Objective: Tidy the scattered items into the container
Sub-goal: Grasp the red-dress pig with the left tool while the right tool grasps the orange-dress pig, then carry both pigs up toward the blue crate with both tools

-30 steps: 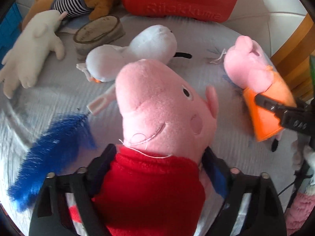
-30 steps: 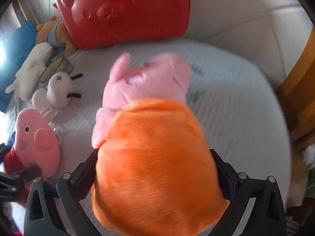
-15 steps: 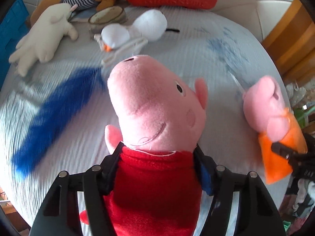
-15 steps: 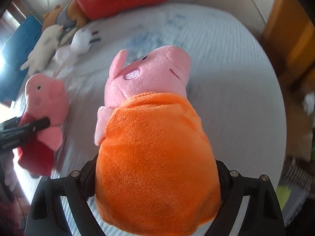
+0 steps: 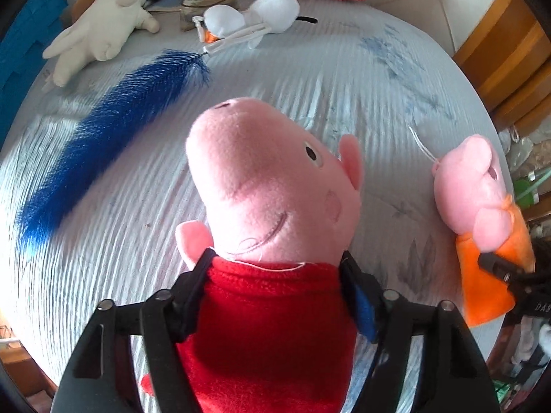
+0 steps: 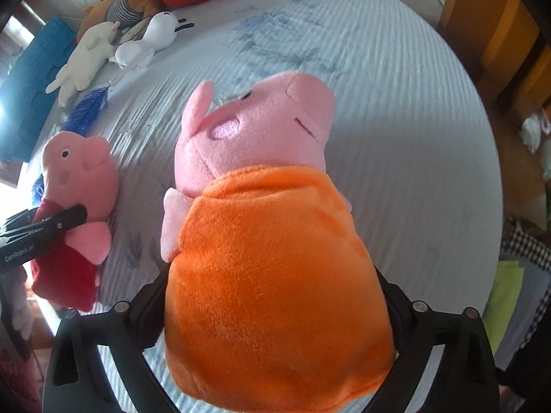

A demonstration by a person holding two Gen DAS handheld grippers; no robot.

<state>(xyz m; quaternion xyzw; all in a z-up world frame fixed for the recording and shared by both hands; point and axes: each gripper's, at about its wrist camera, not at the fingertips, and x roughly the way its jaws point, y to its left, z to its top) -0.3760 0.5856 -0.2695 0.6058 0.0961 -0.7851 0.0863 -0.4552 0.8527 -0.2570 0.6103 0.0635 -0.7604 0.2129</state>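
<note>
a: what do the fingers hold?
b: the left gripper (image 5: pixel 275 275) is clamped on the red-dressed pig (image 5: pixel 268 206); the right gripper (image 6: pixel 275 296) is clamped on the orange-dressed pig (image 6: pixel 268 241), both above the bed (image 5: pixel 310 69).
a: and further out?
b: a blue feather (image 5: pixel 103 130) lies near the bed's left edge, a white plush (image 5: pixel 103 27) at its far left corner.

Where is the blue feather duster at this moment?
The blue feather duster lies on the bed's left side in the left wrist view, left of the red-dressed pig plush, its handle end pointing toward the white bunny plush.
</note>
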